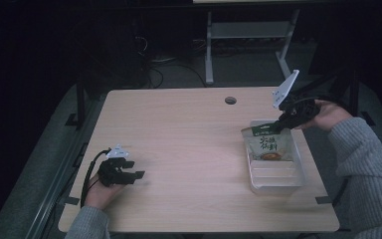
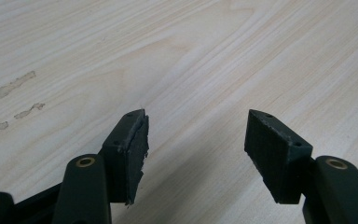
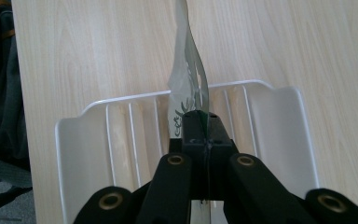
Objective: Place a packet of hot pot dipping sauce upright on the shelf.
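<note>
Pale wood tabletop (image 1: 189,149), and off at its right side sits a clear ribbed plastic tray (image 1: 276,178) with a green snack packet (image 1: 268,145) being lowered into it, or maybe lifted out, can't say which from one frame. From the high view, the packet's lower part is lying over the far half of the tray while its top edge is held up, so I'd call it mid-way: the packet is over the tray but not let go and not lying flat. What's left, if it's going in, is to lay it down and release. The right gripper (image 1: 281,122) comes in from the far right, tilted down toward the tray's far end, hand behind it and the sleeve trailing off the right edge. The left gripper (image 1: 132,170) is parked near the front left, well apart from the tray, hand resting low on the wood.

Left gripper view: fingers (image 2: 131,151) spread wide with nothing but bare wood grain between them, plus a few faint smudges on the surface.

Right gripper view: fingers (image 3: 193,135) pressed together on the packet's edge (image 3: 189,74), which sticks up thin and wavy past the tips. The tray's ribbed floor (image 3: 130,135) is straight below.
</note>
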`<state>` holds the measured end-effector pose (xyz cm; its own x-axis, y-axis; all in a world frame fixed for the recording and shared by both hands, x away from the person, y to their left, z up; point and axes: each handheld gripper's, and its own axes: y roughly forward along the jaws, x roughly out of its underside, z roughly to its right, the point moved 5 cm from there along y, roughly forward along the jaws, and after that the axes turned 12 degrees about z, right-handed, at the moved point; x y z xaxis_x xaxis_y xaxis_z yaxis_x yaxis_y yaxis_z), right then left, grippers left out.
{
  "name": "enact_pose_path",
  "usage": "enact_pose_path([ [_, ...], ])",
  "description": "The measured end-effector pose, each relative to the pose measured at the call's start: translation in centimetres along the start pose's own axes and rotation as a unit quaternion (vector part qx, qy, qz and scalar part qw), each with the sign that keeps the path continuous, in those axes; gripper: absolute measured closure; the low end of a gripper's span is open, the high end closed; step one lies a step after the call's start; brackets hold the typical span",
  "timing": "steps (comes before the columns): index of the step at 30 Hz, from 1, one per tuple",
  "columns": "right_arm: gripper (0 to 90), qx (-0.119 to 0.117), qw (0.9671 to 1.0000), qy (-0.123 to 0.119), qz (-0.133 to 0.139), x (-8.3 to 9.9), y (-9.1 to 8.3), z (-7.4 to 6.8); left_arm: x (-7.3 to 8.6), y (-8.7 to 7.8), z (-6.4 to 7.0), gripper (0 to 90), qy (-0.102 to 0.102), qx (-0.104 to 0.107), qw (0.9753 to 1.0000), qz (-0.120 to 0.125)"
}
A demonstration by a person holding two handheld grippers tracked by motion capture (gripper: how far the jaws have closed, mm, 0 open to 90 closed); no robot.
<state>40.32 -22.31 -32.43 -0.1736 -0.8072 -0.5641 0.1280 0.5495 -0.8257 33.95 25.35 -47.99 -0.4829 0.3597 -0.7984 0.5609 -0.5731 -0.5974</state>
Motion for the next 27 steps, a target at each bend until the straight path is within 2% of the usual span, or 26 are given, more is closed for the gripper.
enact_pose_path([
  [14,88.8,0.015,0.9998,0.015,-0.001,1.6,0.1,-0.3,0.0,0.2,0.5,38.8,0.008,0.003,1.0000,-0.004],
  [27,88.7,0.023,0.9992,0.033,0.003,3.2,-0.3,-0.3,0.0,0.2,0.5,38.4,0.006,0.004,1.0000,-0.006],
])
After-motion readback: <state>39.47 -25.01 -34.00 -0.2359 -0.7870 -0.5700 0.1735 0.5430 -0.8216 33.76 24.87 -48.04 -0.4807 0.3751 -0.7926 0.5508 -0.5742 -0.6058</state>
